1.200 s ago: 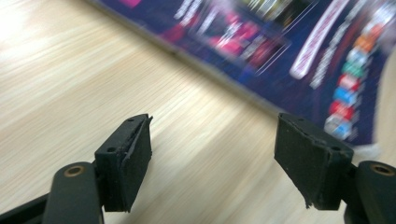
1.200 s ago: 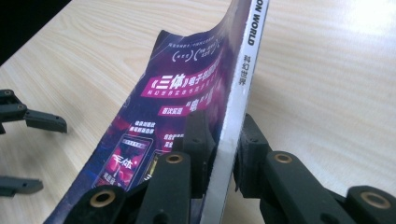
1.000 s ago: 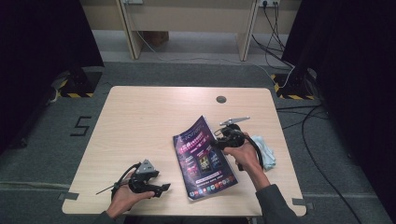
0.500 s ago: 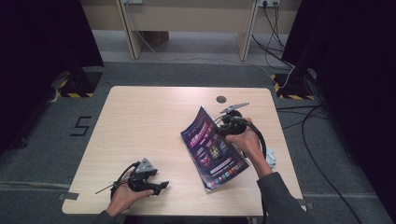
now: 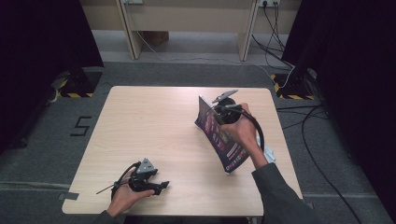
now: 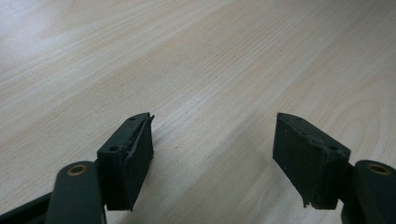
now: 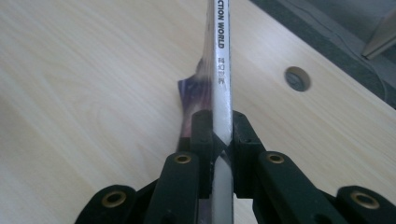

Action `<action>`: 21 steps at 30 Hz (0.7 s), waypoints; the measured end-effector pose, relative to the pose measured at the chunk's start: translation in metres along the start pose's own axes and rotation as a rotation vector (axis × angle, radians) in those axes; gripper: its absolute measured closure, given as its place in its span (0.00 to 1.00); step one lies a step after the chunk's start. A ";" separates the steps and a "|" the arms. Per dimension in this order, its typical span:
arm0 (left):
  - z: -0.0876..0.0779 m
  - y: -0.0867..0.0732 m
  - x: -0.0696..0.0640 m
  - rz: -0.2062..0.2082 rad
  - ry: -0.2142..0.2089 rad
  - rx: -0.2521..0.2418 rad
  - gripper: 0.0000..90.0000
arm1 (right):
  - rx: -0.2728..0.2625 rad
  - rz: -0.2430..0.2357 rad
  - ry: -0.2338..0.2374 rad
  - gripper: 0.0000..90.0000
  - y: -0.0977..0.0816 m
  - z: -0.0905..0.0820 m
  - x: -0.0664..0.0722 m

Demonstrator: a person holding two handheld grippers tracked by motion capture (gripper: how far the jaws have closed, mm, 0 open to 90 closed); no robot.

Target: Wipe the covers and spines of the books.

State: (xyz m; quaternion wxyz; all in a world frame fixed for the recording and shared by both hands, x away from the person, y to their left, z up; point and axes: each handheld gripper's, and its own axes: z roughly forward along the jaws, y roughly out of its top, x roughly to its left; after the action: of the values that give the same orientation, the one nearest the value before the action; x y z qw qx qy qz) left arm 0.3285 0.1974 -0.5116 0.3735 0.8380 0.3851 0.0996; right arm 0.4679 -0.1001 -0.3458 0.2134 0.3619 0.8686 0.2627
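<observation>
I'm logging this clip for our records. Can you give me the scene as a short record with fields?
setting: wooden table seen from above
held thing: magazine, tilted up on edge, its lower corner near the table
right gripper: jaws shut on the magazine's spine
left gripper: jaws open, nothing between them, low over the table near its front edge
other things: pale cloth behind the right forearm; round hole in the table

Wooden table [image 5: 154, 126], pale cloth [image 5: 269, 152] right
</observation>
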 end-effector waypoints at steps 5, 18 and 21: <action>0.000 -0.001 0.000 0.005 0.003 -0.003 0.31 | 0.041 -0.083 0.064 0.92 0.016 0.008 0.028; 0.000 0.000 -0.001 0.010 0.009 0.001 0.32 | 0.071 -0.103 0.210 0.90 0.017 0.008 0.057; 0.000 0.000 -0.001 0.013 0.012 -0.001 0.32 | 0.070 -0.109 0.240 0.89 0.013 0.008 0.063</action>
State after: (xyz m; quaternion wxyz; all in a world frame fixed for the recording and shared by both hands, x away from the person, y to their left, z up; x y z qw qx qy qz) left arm 0.3276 0.1965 -0.5119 0.3710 0.8397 0.3819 0.1070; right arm 0.4382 -0.0427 -0.3555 0.1092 0.2876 0.9148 0.2618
